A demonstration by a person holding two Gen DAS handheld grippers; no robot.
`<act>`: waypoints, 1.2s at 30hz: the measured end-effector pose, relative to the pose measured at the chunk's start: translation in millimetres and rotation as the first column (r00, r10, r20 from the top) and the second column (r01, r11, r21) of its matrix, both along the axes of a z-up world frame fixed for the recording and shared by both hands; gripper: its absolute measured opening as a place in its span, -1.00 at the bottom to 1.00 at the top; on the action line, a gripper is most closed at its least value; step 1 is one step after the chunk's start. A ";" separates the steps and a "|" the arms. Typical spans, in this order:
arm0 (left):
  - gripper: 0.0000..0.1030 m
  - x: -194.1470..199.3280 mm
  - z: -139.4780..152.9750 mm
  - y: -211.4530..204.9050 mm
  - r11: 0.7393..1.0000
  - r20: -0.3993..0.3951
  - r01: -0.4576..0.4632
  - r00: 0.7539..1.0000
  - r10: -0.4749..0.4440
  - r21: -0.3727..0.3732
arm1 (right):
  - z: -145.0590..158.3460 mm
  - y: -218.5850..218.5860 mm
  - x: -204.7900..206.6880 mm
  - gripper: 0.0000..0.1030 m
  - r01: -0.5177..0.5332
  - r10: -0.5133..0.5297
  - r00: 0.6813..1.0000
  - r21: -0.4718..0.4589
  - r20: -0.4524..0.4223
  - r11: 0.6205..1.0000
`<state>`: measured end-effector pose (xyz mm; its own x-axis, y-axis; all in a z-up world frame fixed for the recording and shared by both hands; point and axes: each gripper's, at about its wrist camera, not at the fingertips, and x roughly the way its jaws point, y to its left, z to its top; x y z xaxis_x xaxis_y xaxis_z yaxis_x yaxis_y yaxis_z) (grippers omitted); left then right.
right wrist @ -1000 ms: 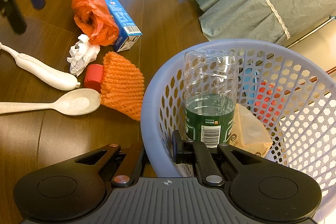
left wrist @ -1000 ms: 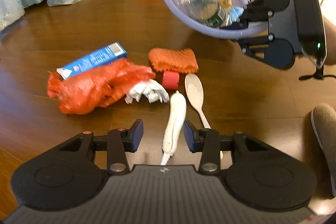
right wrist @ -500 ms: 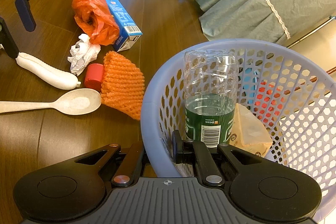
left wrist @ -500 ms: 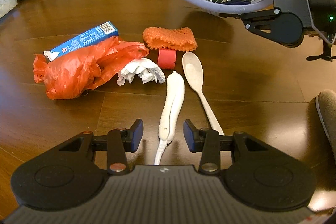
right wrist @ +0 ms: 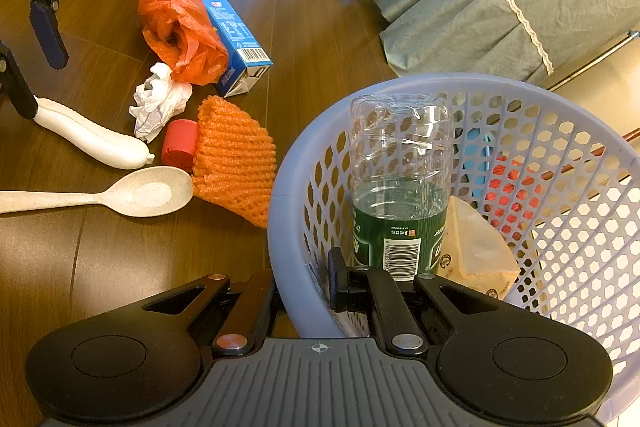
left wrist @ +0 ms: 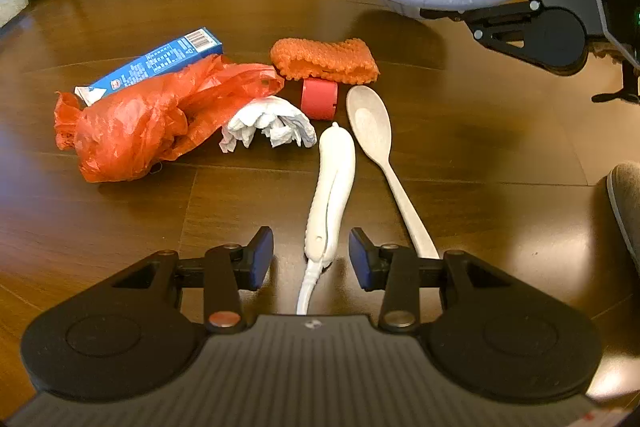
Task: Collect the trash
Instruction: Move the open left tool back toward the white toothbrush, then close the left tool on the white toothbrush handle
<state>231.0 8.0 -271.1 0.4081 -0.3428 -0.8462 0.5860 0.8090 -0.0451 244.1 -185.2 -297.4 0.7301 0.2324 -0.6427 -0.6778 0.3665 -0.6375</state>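
From the left wrist, the left gripper [left wrist: 311, 258] stands wide open, its blue pads on either side of the white handle [left wrist: 332, 187] on the floor, not touching it; the orange bag [left wrist: 152, 115] lies beyond. From the right wrist, the right gripper [right wrist: 304, 287] is clamped on the lavender basket [right wrist: 288, 227] rim, bottle [right wrist: 400, 187] inside.

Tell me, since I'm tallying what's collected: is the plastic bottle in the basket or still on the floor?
In. The plastic bottle sits inside the lavender basket, beside a tan wrapper.
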 end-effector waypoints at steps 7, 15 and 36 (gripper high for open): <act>-0.31 2.3 -6.7 -3.4 1.000 -0.014 0.018 1.000 -0.018 0.003 | -1.4 -0.6 0.1 -0.93 0.000 0.000 1.000 -0.001 0.000 1.000; -0.39 5.4 -9.6 -11.0 0.999 -0.016 0.039 0.999 -0.039 0.000 | -2.5 -1.2 0.4 -0.92 -0.002 0.002 1.000 -0.002 0.001 1.000; -0.70 7.1 -15.6 -13.6 0.998 -0.028 0.063 0.998 -0.062 0.031 | -3.3 -2.1 0.1 -0.92 -0.001 0.001 1.000 0.000 0.001 1.000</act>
<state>238.1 -5.5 -286.7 0.3637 -0.3394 -0.8675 0.6345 0.7721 -0.0360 244.2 -187.3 -300.6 0.7304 0.2329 -0.6421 -0.6775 0.3661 -0.6379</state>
